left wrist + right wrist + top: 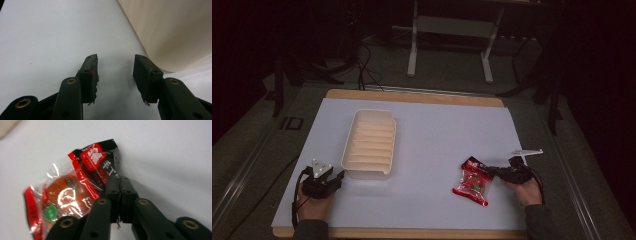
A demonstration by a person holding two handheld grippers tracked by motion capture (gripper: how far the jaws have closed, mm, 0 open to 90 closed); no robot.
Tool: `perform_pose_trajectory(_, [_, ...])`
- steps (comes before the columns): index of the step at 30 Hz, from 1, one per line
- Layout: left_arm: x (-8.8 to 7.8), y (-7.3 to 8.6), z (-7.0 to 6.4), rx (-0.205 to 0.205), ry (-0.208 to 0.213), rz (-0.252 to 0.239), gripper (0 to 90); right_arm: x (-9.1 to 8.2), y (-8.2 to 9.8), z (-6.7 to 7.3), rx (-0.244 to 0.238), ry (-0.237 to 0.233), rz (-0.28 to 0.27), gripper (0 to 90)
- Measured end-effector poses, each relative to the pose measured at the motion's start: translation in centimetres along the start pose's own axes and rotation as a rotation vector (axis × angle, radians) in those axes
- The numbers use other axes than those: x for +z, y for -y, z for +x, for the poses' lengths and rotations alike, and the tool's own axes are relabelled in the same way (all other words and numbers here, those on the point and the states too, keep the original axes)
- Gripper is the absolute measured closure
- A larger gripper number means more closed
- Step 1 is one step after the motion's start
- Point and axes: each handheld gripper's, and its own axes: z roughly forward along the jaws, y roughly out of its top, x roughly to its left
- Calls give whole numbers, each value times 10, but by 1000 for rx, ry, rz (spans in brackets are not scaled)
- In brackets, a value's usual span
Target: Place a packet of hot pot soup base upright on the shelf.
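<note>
My right gripper (119, 185): jaws pressed together, pinching the dark edge of the snack packet (473, 181) lying on the white mat (432, 145).
My left gripper (115, 65): jaws spread, holding nothing, just beside the cream tray (369, 142).

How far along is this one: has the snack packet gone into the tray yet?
Not yet. Done: the right gripper has shut on the red snack packet's black edge, with the packet still on the white table. In hand: that grasp. Left, presumably: carrying it over to the cream ribbed tray, which is empty; the left gripper waits open beside it.
</note>
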Motion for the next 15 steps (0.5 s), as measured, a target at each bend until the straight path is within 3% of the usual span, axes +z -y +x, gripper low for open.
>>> perform_pose_trajectory(15, [0,0,0,7,-1,-1,550,-19,-21,22,-93,-18,-62,897])
